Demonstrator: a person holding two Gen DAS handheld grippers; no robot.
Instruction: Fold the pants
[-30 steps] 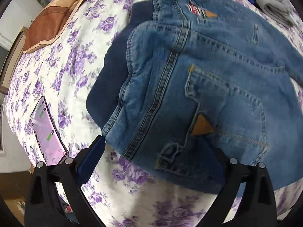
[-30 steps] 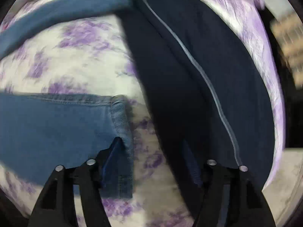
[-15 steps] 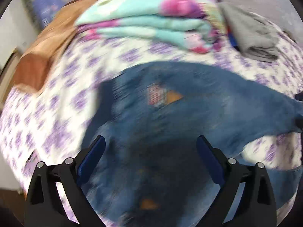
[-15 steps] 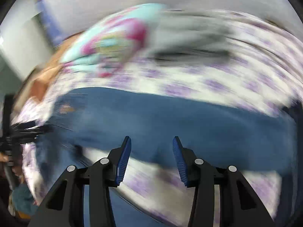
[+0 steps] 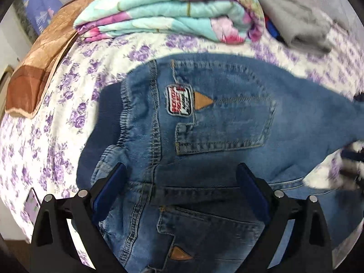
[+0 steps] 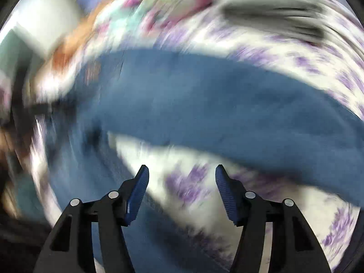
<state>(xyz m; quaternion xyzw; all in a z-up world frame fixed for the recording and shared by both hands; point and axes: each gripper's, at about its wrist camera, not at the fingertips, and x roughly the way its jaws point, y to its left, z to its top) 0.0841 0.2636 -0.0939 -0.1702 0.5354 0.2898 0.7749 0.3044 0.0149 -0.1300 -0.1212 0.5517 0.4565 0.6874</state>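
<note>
So the whole bed (image 5: 56, 118) is covered by a white sheet printed with purple flowers, and compared with a second ago a lot more of its far end is taken in by the left wrist view: the folded turquoise-and-pink floral blanket (image 5: 173, 11) and the grey folded garment (image 5: 302, 27) are now fully seen, where only their edges were caught before. The phone (image 5: 33, 206) has been pushed down to the lower left edge.

The jeans (image 5: 227, 125) are laid seat-up across the middle of the bed, waistband toward the left, one leg stretched off to the right. Faded blue denim, heavy double stitching, a sewn patch and tan triangle tabs on the back pockets. The upper pocket, earlier near the top edge, is now found mid-picture. Bare sheet is left on the left side and in a strip between jeans and blanket.

A brown satin-looking cushion (image 5: 34, 75) is parked at the far left edge.

The left gripper (image 5: 180, 177) is held over the seat with its blue pads spread wide, nothing pinched.

The right wrist view is badly smeared, worse than a second ago. The right gripper (image 6: 182, 175) is being opened, only floral sheet between the ribbed pads, the jeans leg (image 6: 227, 113) just beyond them; before, a hem was at its left pad.
</note>
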